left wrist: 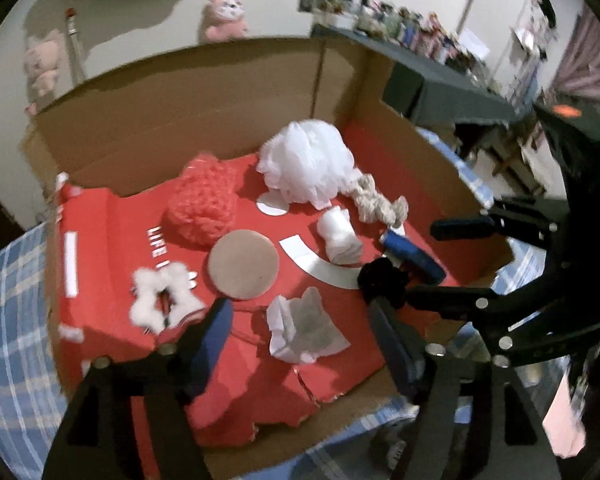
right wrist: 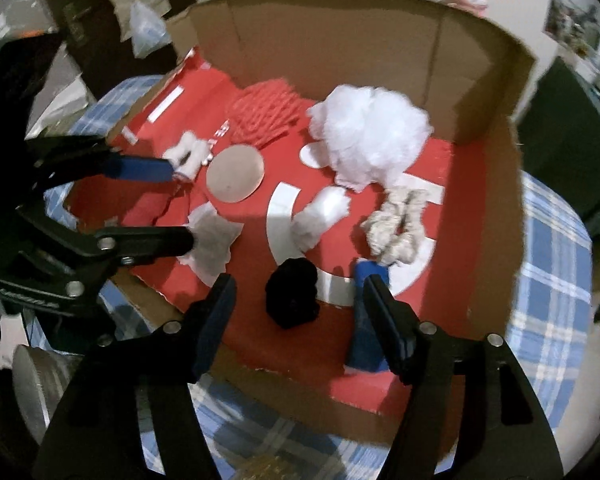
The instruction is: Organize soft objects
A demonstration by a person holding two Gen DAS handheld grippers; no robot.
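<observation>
white mesh pouf (left wrist: 308,164): puffy, at box back
red knit piece (left wrist: 204,208): bunched, left of it
black scrunchie (right wrist: 292,294): crumpled, front
knotted rope (right wrist: 396,226): cream, right
white fluffy scrunchie (left wrist: 164,300): front-left

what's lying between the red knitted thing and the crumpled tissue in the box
The flat brown disc sits between the red knitted bundle and the crumpled tissue on the red sheet; the left wrist view shows it best.
</observation>
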